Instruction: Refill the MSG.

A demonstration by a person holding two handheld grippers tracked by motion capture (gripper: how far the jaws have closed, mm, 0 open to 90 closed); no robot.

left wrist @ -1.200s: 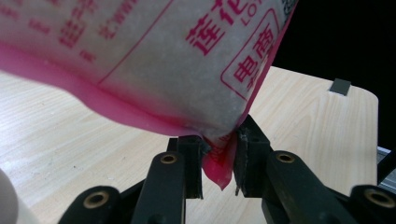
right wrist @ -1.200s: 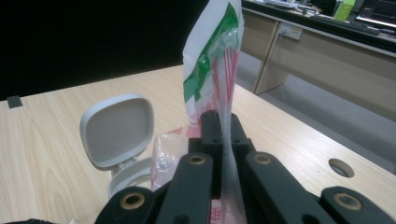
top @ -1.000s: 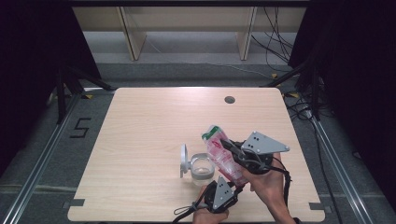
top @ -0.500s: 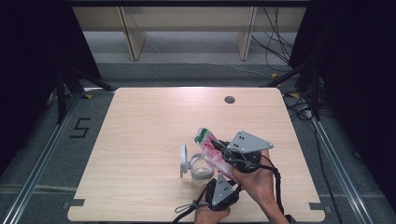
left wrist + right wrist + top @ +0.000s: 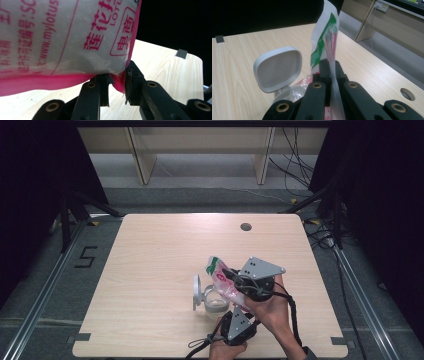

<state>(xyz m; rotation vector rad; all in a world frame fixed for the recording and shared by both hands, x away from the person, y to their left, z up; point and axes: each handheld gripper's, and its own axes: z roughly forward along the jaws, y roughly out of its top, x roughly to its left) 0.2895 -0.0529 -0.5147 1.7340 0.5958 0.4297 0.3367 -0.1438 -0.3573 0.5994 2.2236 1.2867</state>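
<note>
A pink-and-white plastic bag (image 5: 220, 276) with red print and a green top hangs tilted over a clear jar (image 5: 216, 302) whose white flip lid (image 5: 196, 291) stands open. My right gripper (image 5: 231, 280) is shut on the bag's thin film just below the green top (image 5: 322, 42). In the right gripper view the right gripper (image 5: 331, 65) has the lid (image 5: 278, 67) lower left of its jaws. My left gripper (image 5: 235, 320) sits near the table's front edge. In the left gripper view the left gripper (image 5: 117, 81) pinches the bag's pink bottom corner (image 5: 119, 80), and the bag (image 5: 62, 35) looms above.
The wooden table (image 5: 150, 260) has a round cable hole (image 5: 245, 226) at its far right. Wooden shelf legs (image 5: 140, 155) stand beyond the far edge, and cables (image 5: 325, 235) lie on the floor to the right. Metal rails (image 5: 45, 290) run along the sides.
My right gripper has moved left toward the jar, carrying the bag's top and tilting it over the jar. The left gripper has stayed put.
</note>
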